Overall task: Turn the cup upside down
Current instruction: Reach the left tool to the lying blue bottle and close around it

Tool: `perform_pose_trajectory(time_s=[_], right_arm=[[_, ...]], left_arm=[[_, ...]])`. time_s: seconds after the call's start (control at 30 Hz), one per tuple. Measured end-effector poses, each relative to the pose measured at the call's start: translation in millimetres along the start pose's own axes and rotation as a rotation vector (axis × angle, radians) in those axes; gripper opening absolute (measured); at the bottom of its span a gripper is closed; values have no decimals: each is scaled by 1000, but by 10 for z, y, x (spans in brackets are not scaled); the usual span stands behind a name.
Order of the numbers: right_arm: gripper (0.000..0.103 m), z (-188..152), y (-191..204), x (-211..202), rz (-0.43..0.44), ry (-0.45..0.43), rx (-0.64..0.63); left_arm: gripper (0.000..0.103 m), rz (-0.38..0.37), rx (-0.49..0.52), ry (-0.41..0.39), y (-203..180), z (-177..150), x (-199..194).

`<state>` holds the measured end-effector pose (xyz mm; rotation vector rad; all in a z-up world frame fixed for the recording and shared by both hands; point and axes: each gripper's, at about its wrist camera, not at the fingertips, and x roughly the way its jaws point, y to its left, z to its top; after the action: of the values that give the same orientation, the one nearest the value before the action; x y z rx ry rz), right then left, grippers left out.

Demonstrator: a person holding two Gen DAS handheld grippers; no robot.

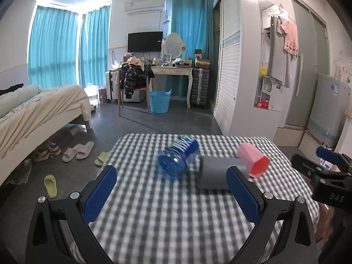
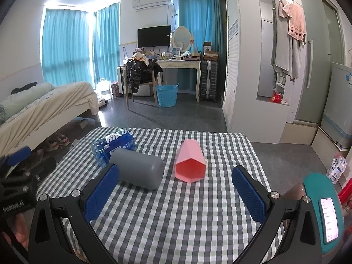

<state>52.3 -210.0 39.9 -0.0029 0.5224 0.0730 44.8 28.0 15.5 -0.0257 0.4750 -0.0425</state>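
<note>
A pink faceted cup (image 2: 190,162) lies on its side on the checked tablecloth, its open mouth facing my right gripper (image 2: 176,194), which is open and a short way in front of it, empty. In the left wrist view the same pink cup (image 1: 253,159) lies at the right, beyond my open left gripper (image 1: 171,192). A grey cup (image 2: 137,168) lies on its side left of the pink one; the grey cup (image 1: 216,172) sits just ahead of my left gripper's right finger. The right gripper shows at the left view's right edge.
A blue plastic bottle (image 1: 176,159) lies on its side behind the grey cup. The checked table (image 2: 176,220) ends at floor on the far side and left. A phone on a teal stand (image 2: 329,217) sits at the right. A bed, slippers and a blue basket lie beyond.
</note>
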Motion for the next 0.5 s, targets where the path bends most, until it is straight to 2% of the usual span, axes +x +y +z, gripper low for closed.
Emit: perform_pose_trajectory(time_s=[0.23,0.37,0.5], right_arm=[[103,63,44,312,-15,58,-9],[103,95,48,505,-31,91,0],[103,129,43,670,-45,121,-8]], left_arm=[[103,-13,71,60,266,66,554],[103,-76,114,90,253,78,922],[103,-82,160,141,221,23,1313]])
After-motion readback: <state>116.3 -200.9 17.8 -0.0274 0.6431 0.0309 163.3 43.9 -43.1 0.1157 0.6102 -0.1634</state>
